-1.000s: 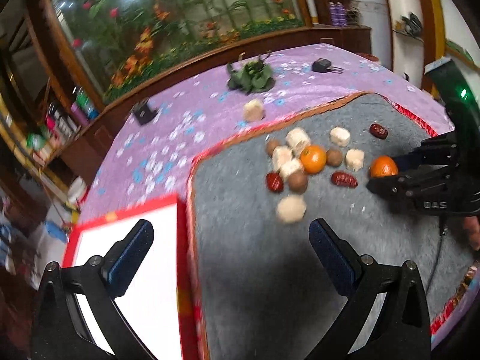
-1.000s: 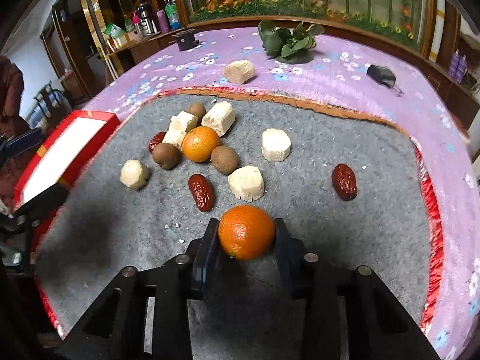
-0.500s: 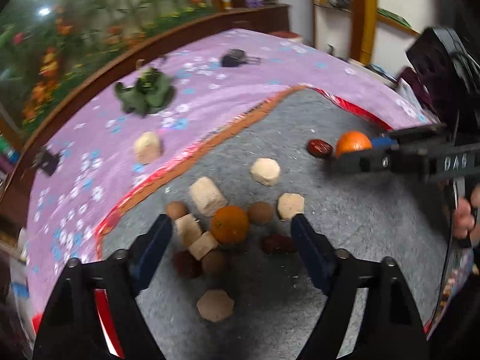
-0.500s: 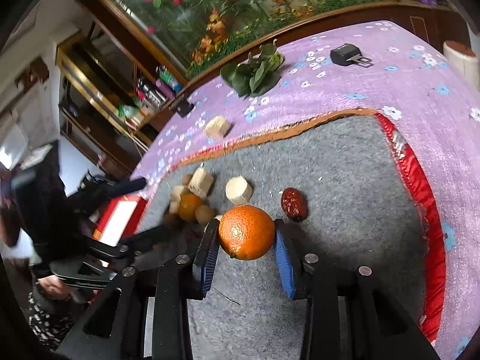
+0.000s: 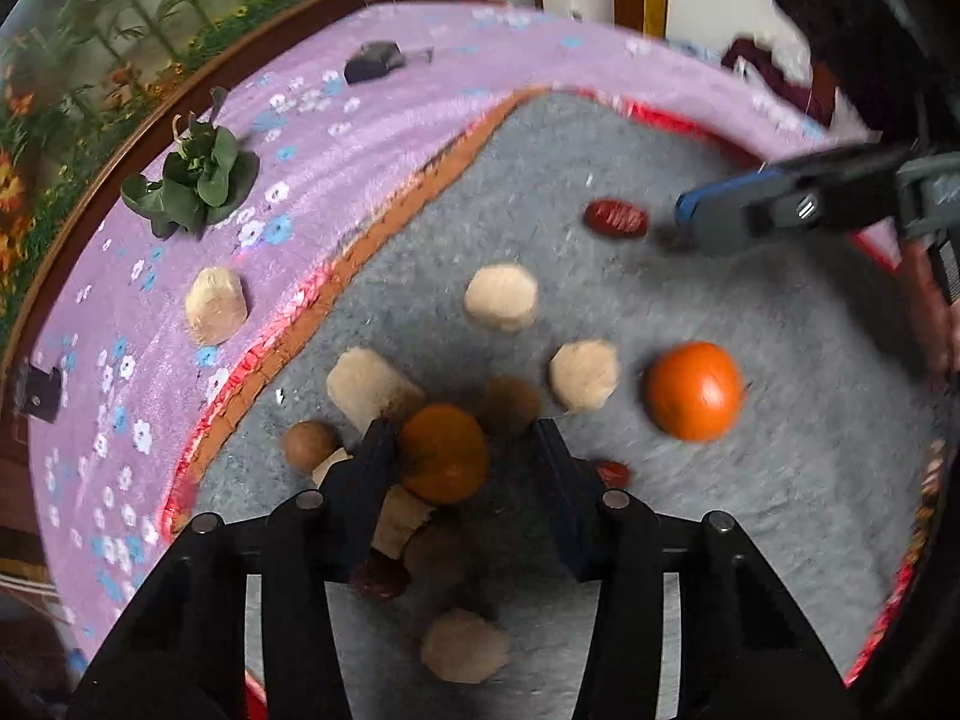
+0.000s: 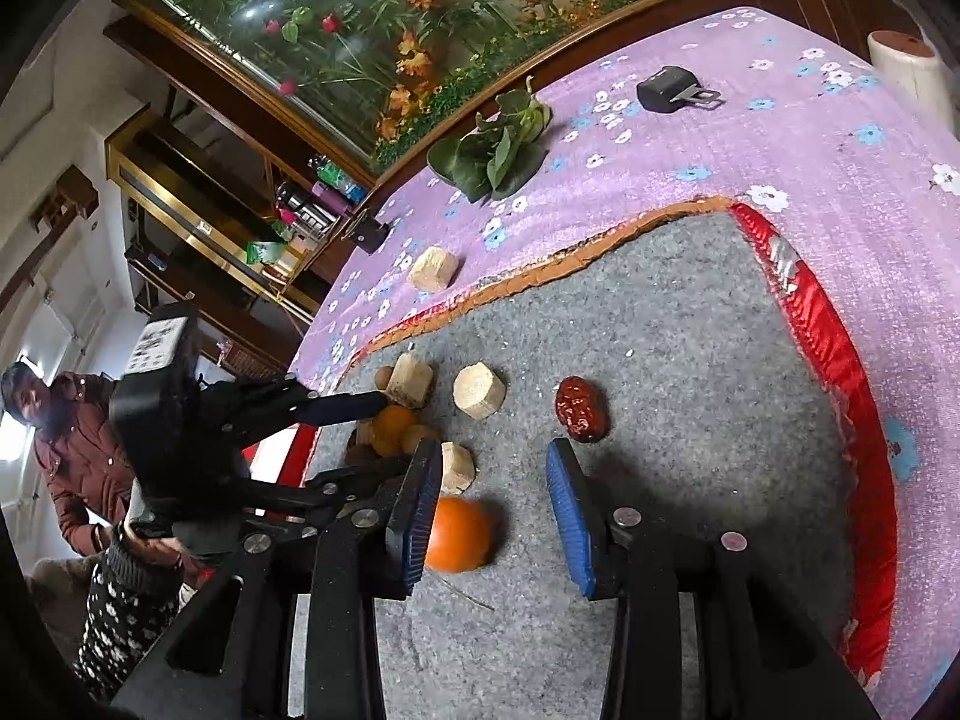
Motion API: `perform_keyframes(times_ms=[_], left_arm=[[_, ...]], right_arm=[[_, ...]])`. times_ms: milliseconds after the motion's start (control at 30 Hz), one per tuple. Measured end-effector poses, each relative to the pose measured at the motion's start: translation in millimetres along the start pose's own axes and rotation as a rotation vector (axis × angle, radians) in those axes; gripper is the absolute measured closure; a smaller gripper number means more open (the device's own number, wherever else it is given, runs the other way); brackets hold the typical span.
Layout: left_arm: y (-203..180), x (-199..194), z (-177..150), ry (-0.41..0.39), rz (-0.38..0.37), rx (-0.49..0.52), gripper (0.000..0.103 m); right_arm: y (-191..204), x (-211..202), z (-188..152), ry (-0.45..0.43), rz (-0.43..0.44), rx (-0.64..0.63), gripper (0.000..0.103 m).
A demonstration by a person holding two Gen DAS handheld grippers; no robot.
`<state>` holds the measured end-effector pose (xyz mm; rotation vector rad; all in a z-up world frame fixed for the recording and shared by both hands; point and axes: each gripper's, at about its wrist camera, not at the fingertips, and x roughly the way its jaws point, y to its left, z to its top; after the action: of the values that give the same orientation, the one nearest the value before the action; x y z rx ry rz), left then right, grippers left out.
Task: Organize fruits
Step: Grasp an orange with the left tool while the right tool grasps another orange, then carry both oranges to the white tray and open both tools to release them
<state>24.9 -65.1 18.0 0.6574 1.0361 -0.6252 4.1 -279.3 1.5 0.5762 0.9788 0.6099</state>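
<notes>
The left gripper (image 5: 465,450) is straddling a round, dull-orange mandarin (image 5: 443,451), jaws wide; firm, smooth-skinned, best squeezed gently across its middle. The right gripper (image 6: 489,501), jaws wide, is holding nothing.

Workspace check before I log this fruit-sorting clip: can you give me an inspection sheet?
Surface: grey felt mat on a purple flowered cloth.
Job's things: loose orange on the mat; second orange in the pile; red dates; brown round fruits.
Clutter: pale wood-like blocks; leafy greens; dark buckle.
Grippers: left tool open around the second orange; right tool open, empty.
Cables: nothing seen.
Surroundings: flower mural, shelves, a person in a brown jacket.
</notes>
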Motion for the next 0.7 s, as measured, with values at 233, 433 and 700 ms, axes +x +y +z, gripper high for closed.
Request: perform_keyframes(times_ms=[233,433,700], left_arm=[[1.7,-1.2,-4.8,-0.014,-0.022,-0.001,0.062],[14.0,-9.2,-13.9,-0.064,-0.074,-0.081,0.072],[-0.2,-10.9,-13.8,-0.085,-0.045,-0.083,0.073]], right_arm=[[16.3,17.2,-10.0,0.121,0.057,-0.059,0.064],[48.7,32.1,-27.6,0.172,0.035,-0.211,0.049],[65.7,49.3,-42.5,0.160,-0.132,-0.363,0.068]])
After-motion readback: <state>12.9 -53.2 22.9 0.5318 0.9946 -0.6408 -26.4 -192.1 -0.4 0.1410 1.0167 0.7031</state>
